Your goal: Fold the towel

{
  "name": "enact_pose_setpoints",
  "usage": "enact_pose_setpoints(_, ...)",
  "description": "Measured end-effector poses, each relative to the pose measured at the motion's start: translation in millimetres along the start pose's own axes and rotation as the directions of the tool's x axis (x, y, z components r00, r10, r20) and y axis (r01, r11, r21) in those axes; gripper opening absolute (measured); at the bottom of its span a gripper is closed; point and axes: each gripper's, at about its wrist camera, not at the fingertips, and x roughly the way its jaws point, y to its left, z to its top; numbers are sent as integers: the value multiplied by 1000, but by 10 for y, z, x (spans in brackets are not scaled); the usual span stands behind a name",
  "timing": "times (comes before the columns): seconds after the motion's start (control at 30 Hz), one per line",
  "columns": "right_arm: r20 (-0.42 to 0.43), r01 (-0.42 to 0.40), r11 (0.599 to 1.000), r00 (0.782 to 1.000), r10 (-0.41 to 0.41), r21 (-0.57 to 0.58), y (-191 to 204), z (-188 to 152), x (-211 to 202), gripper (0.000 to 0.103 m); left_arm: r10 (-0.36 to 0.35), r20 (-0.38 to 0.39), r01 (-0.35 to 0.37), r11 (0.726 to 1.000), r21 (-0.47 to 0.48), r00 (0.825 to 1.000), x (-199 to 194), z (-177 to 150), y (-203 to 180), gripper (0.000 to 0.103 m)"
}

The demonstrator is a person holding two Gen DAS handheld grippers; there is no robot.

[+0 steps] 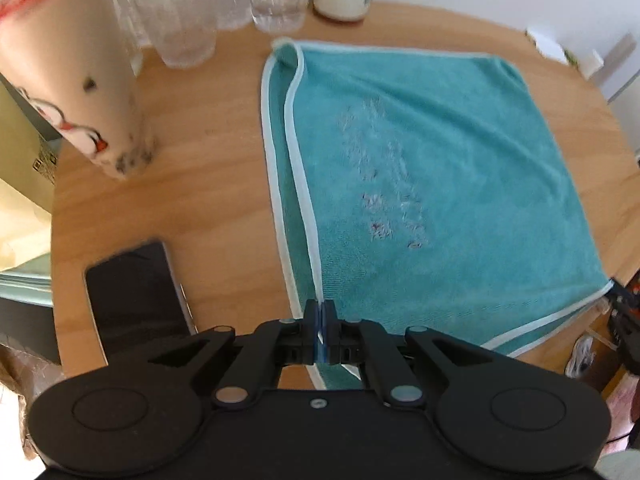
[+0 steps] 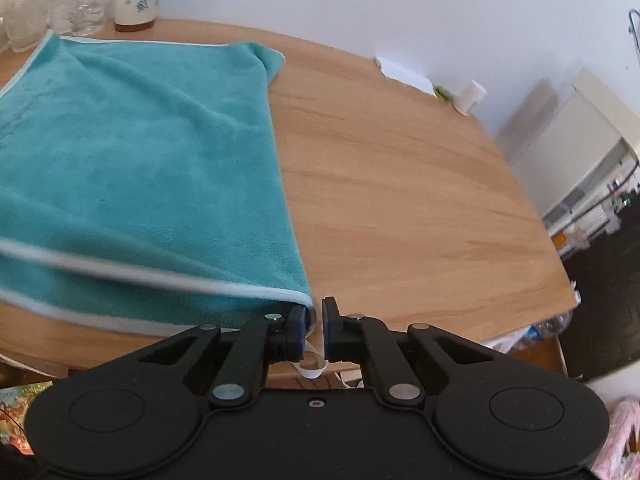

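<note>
Teal towel (image 1: 420, 168) spread on wooden table (image 1: 192, 184), folded double, pale trim along edges. Left hand-held gripper (image 1: 319, 322) clamped tight on towel's near left corner. Right hand-held gripper (image 2: 318, 330) slightly parted at near right corner, small white loop between fingers, firm grip unclear. Phone (image 1: 136, 296) beside towel, bottles (image 1: 188, 20) at far edge

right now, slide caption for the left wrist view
Left gripper pinches the teal towel's near edge on a wooden table.
</note>
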Motion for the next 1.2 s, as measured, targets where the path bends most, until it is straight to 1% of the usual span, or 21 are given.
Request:
enact_pose_setpoints(0.1,-3,4,1000,1000,-4,-13,1,12,-3,9,1,-14,-1,1000,6,1000,46,-18,10,1)
enact_pose_setpoints(0.17,-9,-8,1000,1000,8,-23,-12,18,-10,10,1,-16,-1,1000,9,1000,46,-8,10,1)
enact_pose_setpoints(0.2,-7,-20,999,1000,19,-38,-17,22,-26,13,3,-18,-3,1000,22,1000,49,-5,5,1)
enact_pose_setpoints(0.23,-1,-33,998,999,33,-50,-37,24,-56,19,6,-20,-5,999,34,1000,57,-1,-4,1)
enact_pose_setpoints(0.27,11,-50,998,999,51,-48,-79,19,-93,23,10,-21,-10,999,38,1000,63,3,-11,1)
enact_pose_setpoints(0.33,21,-90,995,996,91,-34,-178,27,-170,24,12,-29,-10,999,43,1000,88,20,-17,1)
enact_pose_setpoints(0.37,28,-117,993,993,117,-15,-252,32,-218,27,11,-32,-9,999,43,999,101,34,-17,1)
enact_pose_setpoints(0.47,47,-192,981,981,190,30,-442,68,-337,27,7,-34,-6,999,42,999,120,51,-39,2)
enact_pose_setpoints(0.53,66,-266,962,963,262,66,-609,124,-405,27,1,-32,0,1000,31,1000,114,65,-32,2)
enact_pose_setpoints(0.63,99,-341,932,939,330,124,-774,304,-382,27,-3,-34,4,1000,23,999,119,53,-17,2)
enact_pose_setpoints(0.67,106,-359,922,932,347,141,-833,400,-337,27,-3,-34,4,1000,20,999,119,49,-12,2)
enact_pose_setpoints(0.7,102,-365,920,930,353,144,-850,481,-280,27,-4,-32,4,1000,16,999,110,48,-6,2)
enact_pose_setpoints(0.8,131,-387,911,920,370,140,-825,703,-44,27,1,-27,-1,1000,15,1000,87,38,-2,2)
enact_pose_setpoints(0.83,125,-400,904,915,384,148,-818,759,39,27,3,-26,-3,1000,10,1000,84,32,-3,2)
enact_pose_setpoints(0.93,92,-443,877,896,434,183,-732,1050,411,27,6,-27,-6,1000,-3,1000,74,19,-7,2)
enact_pose_setpoints(1.0,68,-454,873,891,449,179,-677,1207,608,27,20,-22,-19,1000,7,1000,61,9,-27,2)
enact_pose_setpoints(1.1,-27,-479,866,873,487,144,-569,1390,894,27,38,-22,-38,999,9,999,66,0,-43,2)
enact_pose_setpoints(1.13,-28,-473,872,877,480,127,-550,1410,910,27,39,-21,-39,999,6,999,63,1,-43,2)
enact_pose_setpoints(1.17,-35,-473,873,877,480,118,-540,1428,921,25,41,-18,-41,999,1,999,57,-1,-41,2)
enact_pose_setpoints(1.2,-42,-480,869,872,487,116,-536,1445,930,18,42,-17,-42,999,-4,999,52,-3,-37,2)
